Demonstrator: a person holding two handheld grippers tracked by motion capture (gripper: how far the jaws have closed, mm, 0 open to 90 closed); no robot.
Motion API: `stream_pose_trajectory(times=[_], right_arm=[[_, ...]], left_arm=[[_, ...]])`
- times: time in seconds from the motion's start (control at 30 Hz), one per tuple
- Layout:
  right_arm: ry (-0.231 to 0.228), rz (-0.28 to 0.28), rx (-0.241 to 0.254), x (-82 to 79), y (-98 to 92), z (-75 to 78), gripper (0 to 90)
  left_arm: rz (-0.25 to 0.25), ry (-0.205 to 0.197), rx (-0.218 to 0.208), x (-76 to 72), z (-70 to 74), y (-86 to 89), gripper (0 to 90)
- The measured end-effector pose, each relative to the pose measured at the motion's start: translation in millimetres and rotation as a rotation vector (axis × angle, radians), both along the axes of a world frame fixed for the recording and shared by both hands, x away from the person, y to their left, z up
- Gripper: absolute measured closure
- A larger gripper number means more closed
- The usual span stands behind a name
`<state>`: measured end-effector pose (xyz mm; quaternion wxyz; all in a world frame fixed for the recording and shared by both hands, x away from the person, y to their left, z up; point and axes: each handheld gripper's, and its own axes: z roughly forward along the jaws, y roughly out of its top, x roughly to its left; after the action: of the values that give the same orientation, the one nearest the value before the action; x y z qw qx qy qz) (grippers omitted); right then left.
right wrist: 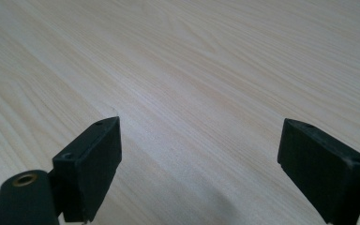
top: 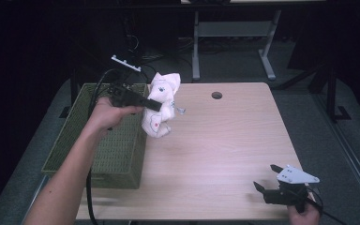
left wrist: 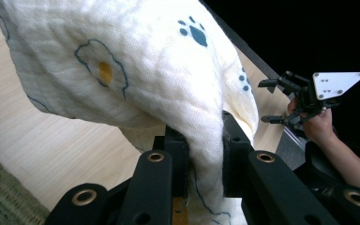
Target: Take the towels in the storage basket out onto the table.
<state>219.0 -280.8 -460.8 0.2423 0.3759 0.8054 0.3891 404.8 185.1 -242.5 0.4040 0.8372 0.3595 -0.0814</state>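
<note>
A white cloth point(top: 161, 103) printed with small flowers and paw marks hangs bunched above the table's left part, next to the basket. My left gripper point(top: 152, 105) is shut on the cloth; in the left gripper view the cloth point(left wrist: 136, 65) is pinched between the two black jaws and drapes over them. My right gripper point(top: 268, 178) sits low near the table's front right corner, jaws wide apart with nothing between them. In the right gripper view the right gripper point(right wrist: 199, 159) looks over bare wood.
A green woven basket point(top: 108, 154) stands along the table's left edge. The light wooden table point(top: 225, 140) has a round cable hole point(top: 217, 95) near its far edge. A metal desk frame point(top: 234, 37) stands on the dark floor beyond.
</note>
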Motion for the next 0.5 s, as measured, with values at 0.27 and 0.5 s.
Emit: stream_pose_trajectory(times=[0.27, 0.5], right_arm=[[-0.004, 0.002, 0.001, 0.4, -0.7, 0.2, 13.5], [0.002, 0.0, 0.004, -0.1, -0.6, 0.7, 13.5]], left_arm=[[-0.02, 0.014, 0.022, 6.7, -11.3, -17.9, 77.3], [-0.036, 0.016, 0.045, 10.3, -17.4, -32.9, 77.3]])
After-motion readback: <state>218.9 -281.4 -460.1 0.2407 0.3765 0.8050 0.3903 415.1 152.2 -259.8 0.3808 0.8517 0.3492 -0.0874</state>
